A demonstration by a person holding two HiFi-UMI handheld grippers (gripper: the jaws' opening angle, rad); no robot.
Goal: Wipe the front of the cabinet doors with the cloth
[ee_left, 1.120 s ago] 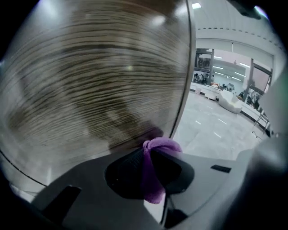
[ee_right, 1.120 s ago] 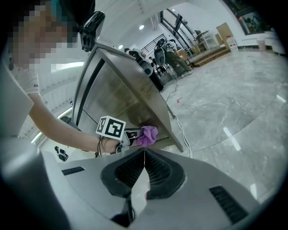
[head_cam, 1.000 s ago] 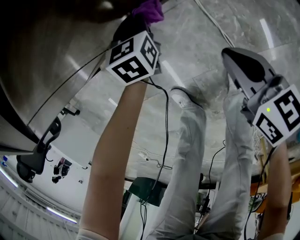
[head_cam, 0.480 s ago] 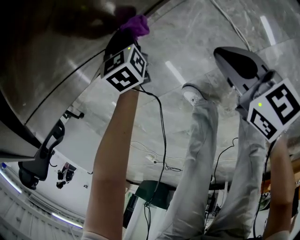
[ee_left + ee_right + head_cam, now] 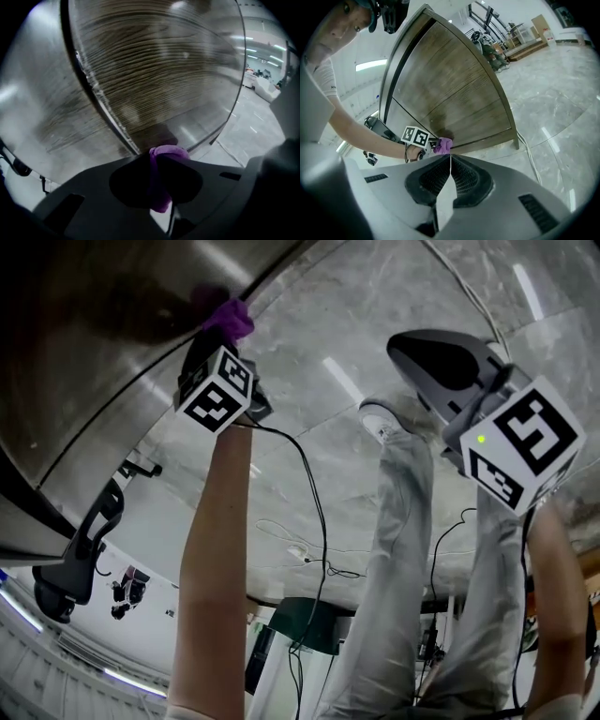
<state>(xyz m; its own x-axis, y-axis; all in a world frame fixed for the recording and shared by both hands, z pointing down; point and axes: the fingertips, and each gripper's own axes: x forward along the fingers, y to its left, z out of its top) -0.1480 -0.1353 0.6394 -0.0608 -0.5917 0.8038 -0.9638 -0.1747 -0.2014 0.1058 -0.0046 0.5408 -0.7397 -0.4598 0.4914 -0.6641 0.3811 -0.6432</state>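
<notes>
Head view, looking steeply down: the person's left gripper (image 5: 214, 334), at about 11 o'clock in the frame, pinches a small bunched purple cloth (image 5: 229, 317) and presses it against the front of a brown wood-grain cabinet door (image 5: 94, 324), near the door's lower edge. In the left gripper view, the cloth (image 5: 160, 194) is clamped between the two dark jaws, its top fold touching the wood (image 5: 164, 70). The right gripper (image 5: 417, 351), at about 2 o'clock, hangs well apart from the cabinet above the glossy grey marble floor (image 5: 375, 296). Its pale jaws are pressed together with nothing between them (image 5: 450, 158). From that view, the cloth (image 5: 443, 145) sits at 12 o'clock, just above the jaw tips, against the cabinet's base.
</notes>
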